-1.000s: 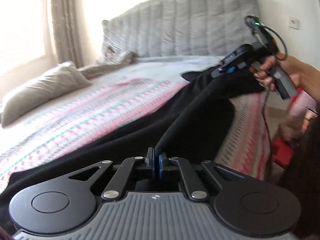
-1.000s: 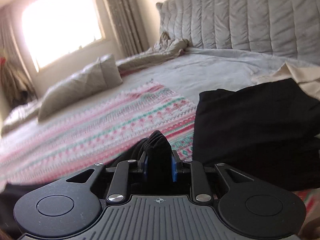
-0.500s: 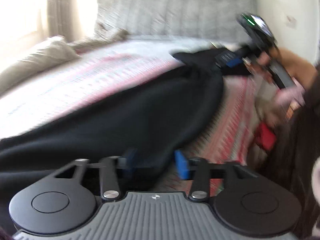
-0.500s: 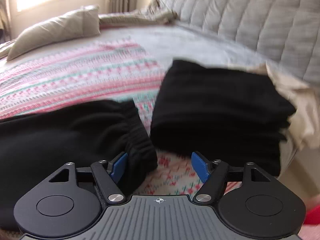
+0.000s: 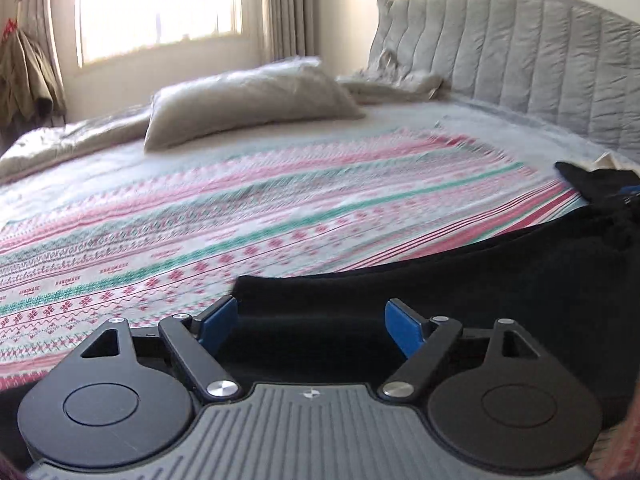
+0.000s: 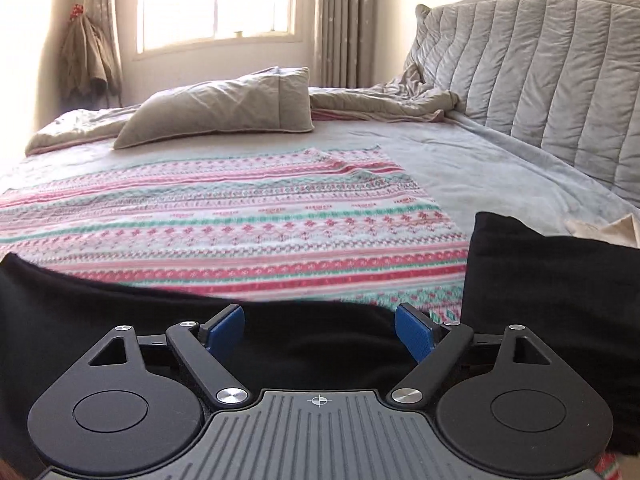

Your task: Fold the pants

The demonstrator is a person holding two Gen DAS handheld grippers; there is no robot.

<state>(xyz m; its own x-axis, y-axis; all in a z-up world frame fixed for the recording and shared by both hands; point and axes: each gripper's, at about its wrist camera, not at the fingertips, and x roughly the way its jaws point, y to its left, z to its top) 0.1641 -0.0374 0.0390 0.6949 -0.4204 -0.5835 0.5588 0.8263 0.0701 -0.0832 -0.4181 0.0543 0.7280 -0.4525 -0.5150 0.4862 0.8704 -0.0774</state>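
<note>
Both tongs (image 5: 312,326) (image 6: 319,330) opening, above black pants (image 5: 500,280)

— What do your claws look like from where you sit?

— My left gripper (image 5: 310,322) has a ribbed grey body with a small mark in the middle of its top edge. Two round black discs flank it, each with a raised circle.

— And the fingers?

— Black link arms with silver screws, tipped with blue pads (image 5: 402,328).

— Is the other one the same?

— My right gripper (image 6: 320,330) matches, though its grey body carries a crosshair mark.
</note>
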